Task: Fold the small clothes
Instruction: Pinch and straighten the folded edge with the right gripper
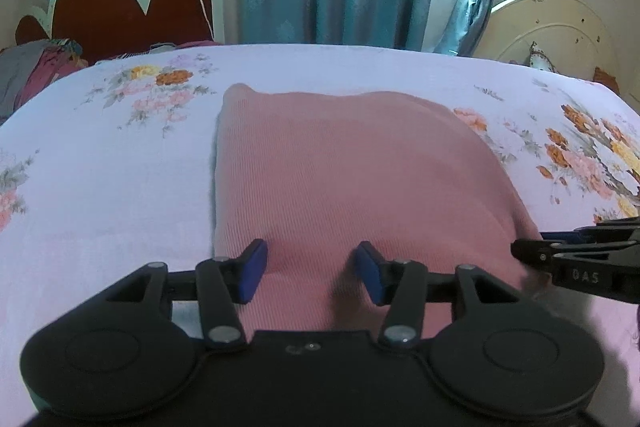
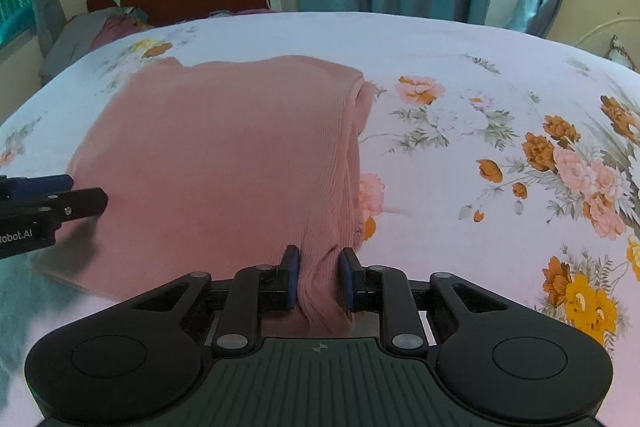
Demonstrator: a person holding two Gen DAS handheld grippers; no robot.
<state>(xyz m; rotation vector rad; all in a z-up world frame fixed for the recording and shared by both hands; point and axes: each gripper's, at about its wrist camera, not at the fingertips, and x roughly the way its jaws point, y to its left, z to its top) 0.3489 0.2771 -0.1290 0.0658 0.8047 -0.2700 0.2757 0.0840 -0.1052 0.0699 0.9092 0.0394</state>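
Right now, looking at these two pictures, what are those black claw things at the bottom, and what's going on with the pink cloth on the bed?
Those are hand-held tools, not a robot: a person holds one two-fingered gripper in each hand, and each carries a camera looking forward along its fingers. One picture comes from the left gripper, the other from the right gripper.

On the flowered bedsheet lies a folded pink garment. The right gripper is pinching the garment's near right edge, where the cloth bunches between its blue pads. The left gripper stands open over the near left part of the garment, gripping nothing. Each tool also shows at the side of the other's picture.
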